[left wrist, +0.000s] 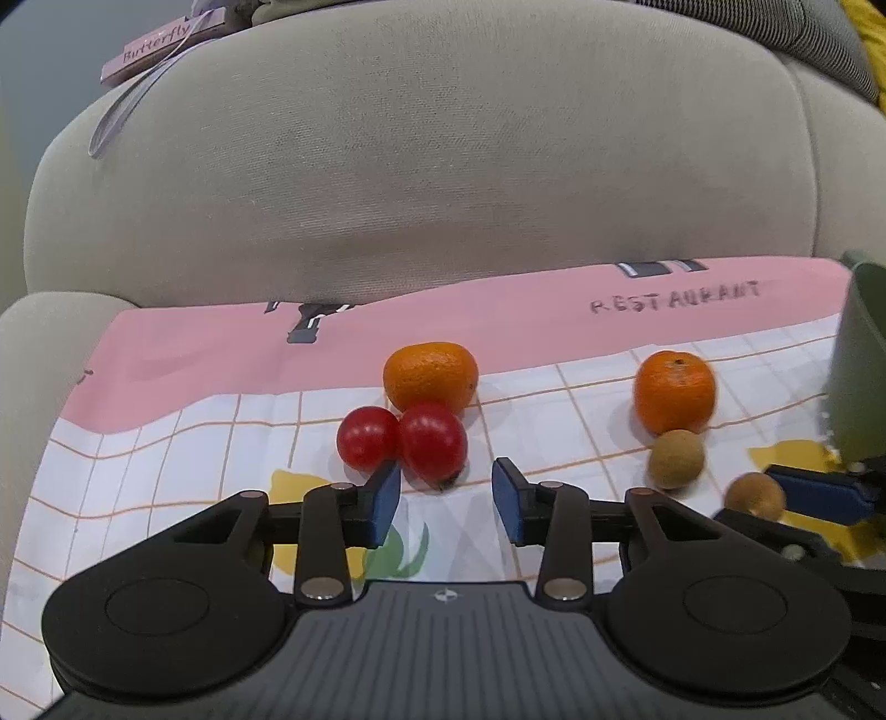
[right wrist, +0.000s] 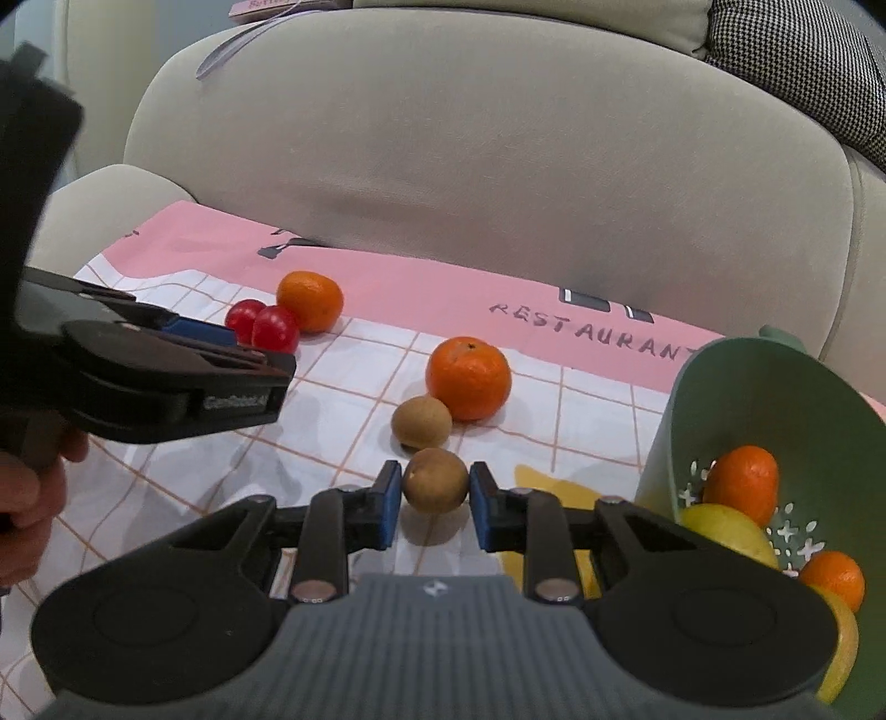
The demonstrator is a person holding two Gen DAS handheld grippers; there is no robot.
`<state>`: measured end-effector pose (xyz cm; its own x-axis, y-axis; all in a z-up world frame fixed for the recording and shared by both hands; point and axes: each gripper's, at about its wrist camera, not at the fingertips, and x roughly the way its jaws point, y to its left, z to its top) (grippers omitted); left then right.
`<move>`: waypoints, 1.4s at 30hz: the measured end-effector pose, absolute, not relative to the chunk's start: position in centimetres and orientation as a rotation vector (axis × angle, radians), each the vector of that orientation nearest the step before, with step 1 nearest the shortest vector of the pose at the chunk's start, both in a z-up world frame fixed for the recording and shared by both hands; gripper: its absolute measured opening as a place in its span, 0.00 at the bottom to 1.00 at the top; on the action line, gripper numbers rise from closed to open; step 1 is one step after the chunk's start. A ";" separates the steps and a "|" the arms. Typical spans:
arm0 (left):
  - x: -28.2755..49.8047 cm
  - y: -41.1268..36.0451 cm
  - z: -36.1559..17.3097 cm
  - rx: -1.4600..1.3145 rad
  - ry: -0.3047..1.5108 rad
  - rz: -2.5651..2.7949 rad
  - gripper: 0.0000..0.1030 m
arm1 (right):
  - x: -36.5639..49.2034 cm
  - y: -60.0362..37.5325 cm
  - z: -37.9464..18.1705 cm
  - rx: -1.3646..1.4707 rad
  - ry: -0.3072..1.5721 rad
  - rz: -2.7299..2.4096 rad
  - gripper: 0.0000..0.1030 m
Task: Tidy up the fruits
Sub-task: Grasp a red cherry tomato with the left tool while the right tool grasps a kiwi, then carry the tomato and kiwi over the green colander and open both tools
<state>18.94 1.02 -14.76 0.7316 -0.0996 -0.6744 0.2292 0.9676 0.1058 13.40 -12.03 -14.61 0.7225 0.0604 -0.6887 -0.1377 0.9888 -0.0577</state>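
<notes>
My left gripper [left wrist: 446, 501] is open and empty, just short of two red cherry tomatoes [left wrist: 404, 443] with a mandarin [left wrist: 431, 376] behind them. My right gripper [right wrist: 434, 501] has its blue pads on either side of a brown longan [right wrist: 434, 479], closed around it on the cloth. A second longan [right wrist: 421, 422] and another mandarin [right wrist: 468, 378] lie just beyond. The green colander [right wrist: 775, 421] at the right holds mandarins [right wrist: 745, 482] and yellow fruit [right wrist: 725, 531]. The left gripper also shows in the right wrist view [right wrist: 221, 343].
The fruit lies on a pink and white checked cloth [left wrist: 183, 443] spread over a beige sofa seat, with the backrest [left wrist: 443, 155] close behind. A pink book [left wrist: 160, 44] rests on top of the sofa. A houndstooth cushion [right wrist: 803, 61] sits at the upper right.
</notes>
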 end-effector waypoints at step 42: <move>12.9 -0.2 -6.9 0.045 0.746 -0.350 0.30 | 9.0 -14.2 -10.8 -0.037 0.700 0.166 0.21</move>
<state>12.86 -0.22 -6.94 0.6794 -0.2959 -0.6714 0.3272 0.9412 -0.0836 8.95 -14.19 -10.81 0.7524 0.1394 -0.6438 -0.1641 0.9862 0.0218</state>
